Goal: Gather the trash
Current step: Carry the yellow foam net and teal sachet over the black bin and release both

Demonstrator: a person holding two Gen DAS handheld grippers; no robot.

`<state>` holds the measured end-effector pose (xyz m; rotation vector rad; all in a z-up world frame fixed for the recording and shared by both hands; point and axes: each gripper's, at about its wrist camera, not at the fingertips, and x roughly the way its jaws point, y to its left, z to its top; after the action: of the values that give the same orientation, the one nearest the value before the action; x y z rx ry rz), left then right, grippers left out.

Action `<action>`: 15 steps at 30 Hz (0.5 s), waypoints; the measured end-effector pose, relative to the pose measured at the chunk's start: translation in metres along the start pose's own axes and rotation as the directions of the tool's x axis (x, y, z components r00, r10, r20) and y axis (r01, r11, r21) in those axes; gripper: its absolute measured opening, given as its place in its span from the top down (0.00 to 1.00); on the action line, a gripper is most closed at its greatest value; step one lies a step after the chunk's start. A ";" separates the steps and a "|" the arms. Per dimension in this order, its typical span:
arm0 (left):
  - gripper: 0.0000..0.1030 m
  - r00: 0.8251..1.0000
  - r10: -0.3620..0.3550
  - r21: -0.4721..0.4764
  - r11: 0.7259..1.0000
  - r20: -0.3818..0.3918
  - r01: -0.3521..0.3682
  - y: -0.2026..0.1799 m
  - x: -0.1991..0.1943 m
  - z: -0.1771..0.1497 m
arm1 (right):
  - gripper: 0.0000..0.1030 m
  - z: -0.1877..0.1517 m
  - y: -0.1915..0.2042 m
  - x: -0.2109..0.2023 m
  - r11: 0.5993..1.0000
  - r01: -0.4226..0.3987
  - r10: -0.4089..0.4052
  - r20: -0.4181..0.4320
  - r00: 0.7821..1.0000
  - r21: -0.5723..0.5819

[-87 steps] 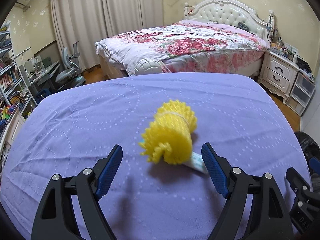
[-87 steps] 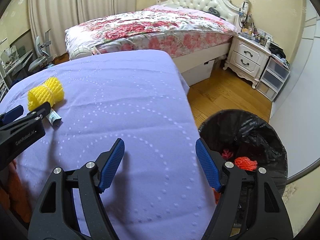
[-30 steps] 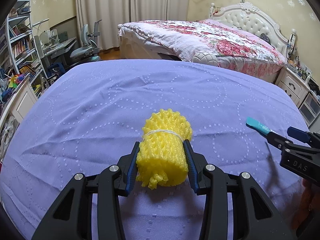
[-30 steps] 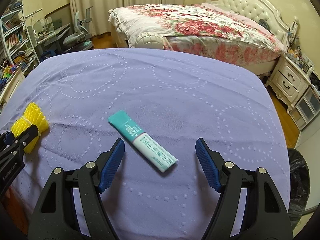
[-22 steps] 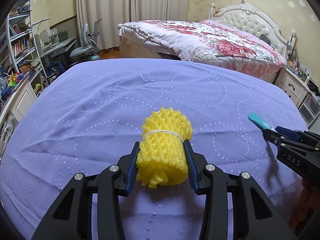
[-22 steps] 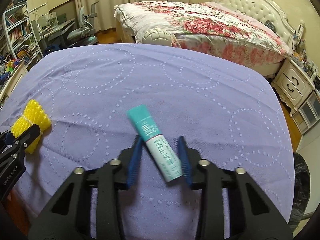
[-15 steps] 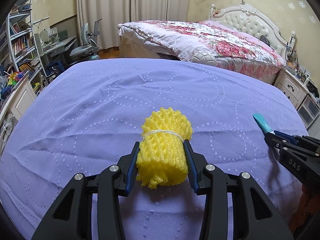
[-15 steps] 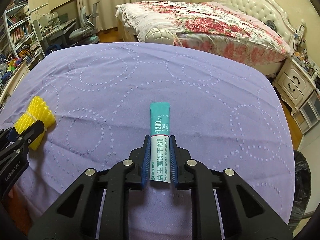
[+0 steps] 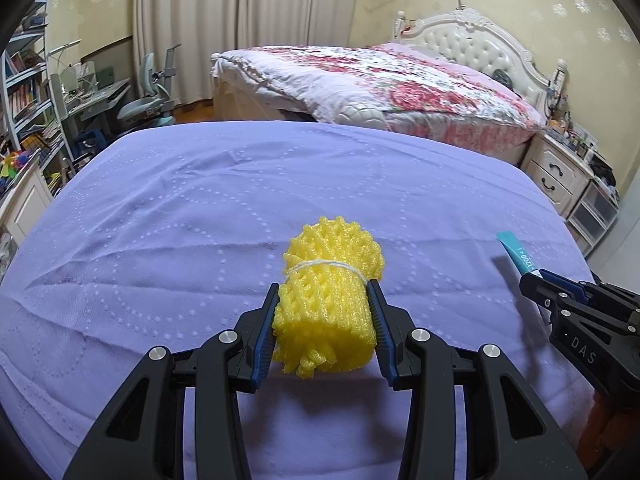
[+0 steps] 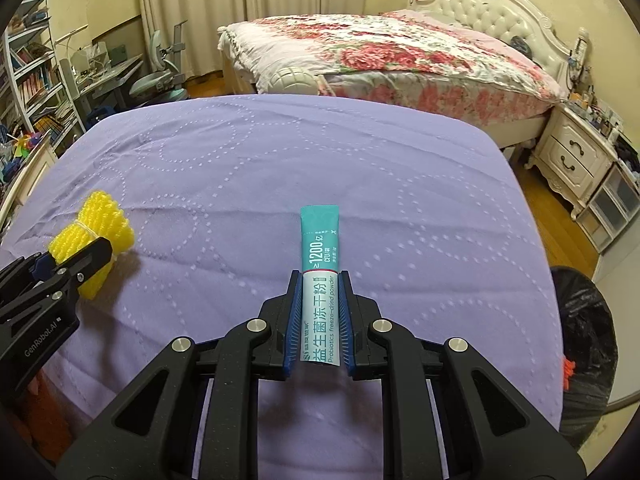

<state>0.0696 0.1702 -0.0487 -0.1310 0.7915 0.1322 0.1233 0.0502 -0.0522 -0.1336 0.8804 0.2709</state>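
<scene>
A yellow foam net roll (image 9: 328,292), tied with a white string, sits squeezed between the blue pads of my left gripper (image 9: 323,300), just above the purple cloth (image 9: 200,208). My right gripper (image 10: 319,280) is shut on a teal and white powder sachet (image 10: 320,264) that sticks out forward past the pads. In the left wrist view the right gripper (image 9: 536,276) shows at the right edge with the sachet's teal end (image 9: 516,252). In the right wrist view the left gripper (image 10: 76,260) and the foam roll (image 10: 94,232) show at the left.
A bin lined with a black bag (image 10: 580,344) stands on the wood floor past the cloth's right edge, with something orange in it. Behind are a bed with a floral quilt (image 10: 392,52), a white nightstand (image 10: 576,156) and a desk with a chair (image 9: 136,100).
My right gripper closed on the sachet, which turned to point straight ahead, and lifted it off the cloth. My left gripper kept its grip on the foam roll and both hands shifted a little.
</scene>
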 end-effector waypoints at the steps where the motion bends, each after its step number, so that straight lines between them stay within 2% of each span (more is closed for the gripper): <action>1: 0.59 1.000 -0.008 0.008 1.000 0.001 0.008 -0.006 -0.002 -0.001 | 0.83 -0.003 -0.004 -0.005 1.000 0.006 -0.006 0.007 1.000 0.007; 9: 0.59 0.997 -0.079 0.074 0.994 0.006 0.078 -0.056 -0.012 -0.009 | 0.83 -0.025 -0.039 -0.035 0.996 0.056 -0.059 0.045 0.997 0.067; 15: 0.59 0.989 -0.146 0.143 0.979 0.015 0.143 -0.104 -0.021 -0.012 | 0.83 -0.043 -0.076 -0.060 0.985 0.116 -0.126 0.070 0.990 0.131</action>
<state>0.0642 0.0640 -0.0346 -0.0522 0.7606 -0.0600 0.0767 -0.0427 -0.0331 -0.0579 0.8063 0.1058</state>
